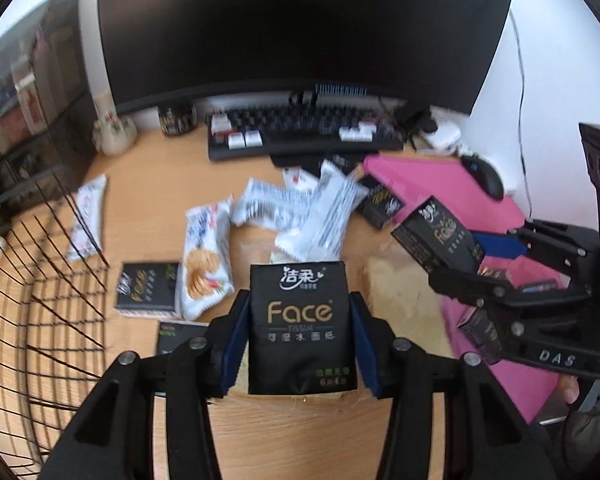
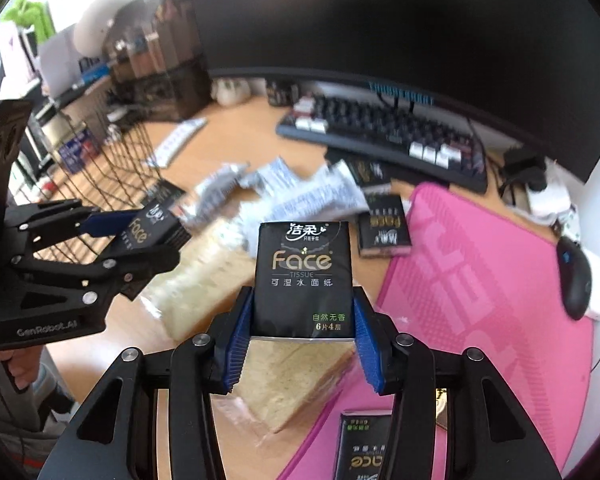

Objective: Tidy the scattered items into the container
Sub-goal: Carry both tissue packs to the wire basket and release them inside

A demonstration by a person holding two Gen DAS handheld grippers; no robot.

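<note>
My left gripper [image 1: 300,344] is shut on a black Face tissue pack [image 1: 300,320] and holds it above the wooden desk. My right gripper [image 2: 302,340] is shut on another black Face tissue pack [image 2: 302,276]; it also shows in the left wrist view [image 1: 440,236] at the right. The left gripper with its pack [image 2: 148,228] shows at the left of the right wrist view. The black wire basket [image 1: 40,300] stands at the left. Loose tissue packs [image 1: 148,288] and white snack packets [image 1: 204,256] lie scattered on the desk.
A keyboard [image 1: 300,128] and a large monitor [image 1: 300,28] stand at the back. A pink mat [image 2: 480,300] with a black mouse [image 2: 576,276] lies at the right. A wrapped slice of bread [image 2: 292,376] lies under the right gripper. Drawers [image 1: 28,92] stand at the far left.
</note>
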